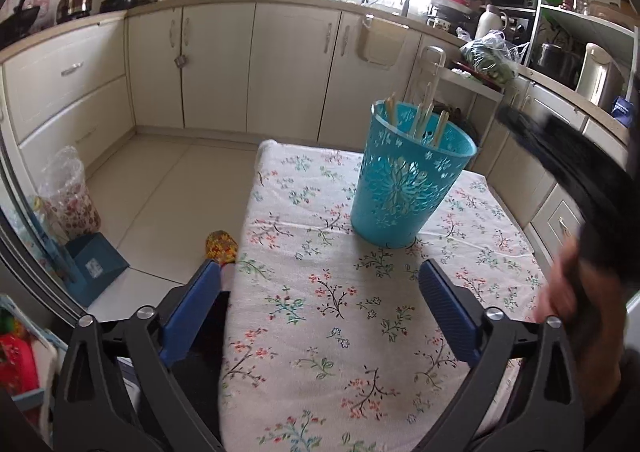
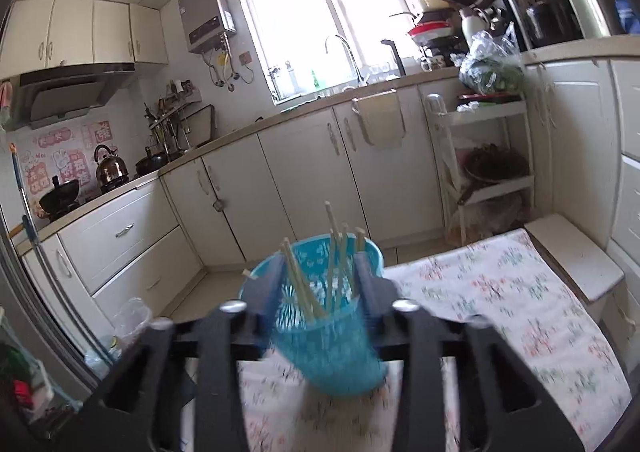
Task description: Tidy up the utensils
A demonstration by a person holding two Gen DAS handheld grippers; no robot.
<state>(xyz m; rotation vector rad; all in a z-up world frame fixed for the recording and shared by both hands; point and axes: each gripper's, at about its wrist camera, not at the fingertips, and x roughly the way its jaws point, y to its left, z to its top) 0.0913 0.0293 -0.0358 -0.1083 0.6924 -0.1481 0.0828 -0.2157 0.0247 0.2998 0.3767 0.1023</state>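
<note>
A turquoise perforated basket (image 1: 408, 188) stands on the floral tablecloth (image 1: 320, 312) and holds several pale chopsticks (image 1: 424, 120). My left gripper (image 1: 320, 284) is open and empty, low over the cloth, short of the basket. My right gripper (image 2: 320, 276) is open and empty, its fingers on either side of the basket (image 2: 328, 336) with the chopsticks (image 2: 304, 288) standing between them. In the left wrist view the right gripper shows as a blurred black shape (image 1: 560, 156) to the right of the basket, held by a hand (image 1: 576, 304).
The table (image 2: 520, 292) is narrow, with tiled floor (image 1: 168, 180) to its left. White cabinets (image 1: 216, 64) and a counter with a sink run behind. A white shelf trolley (image 2: 484, 172) stands at the far right. A blue dustpan (image 1: 96, 264) lies on the floor at left.
</note>
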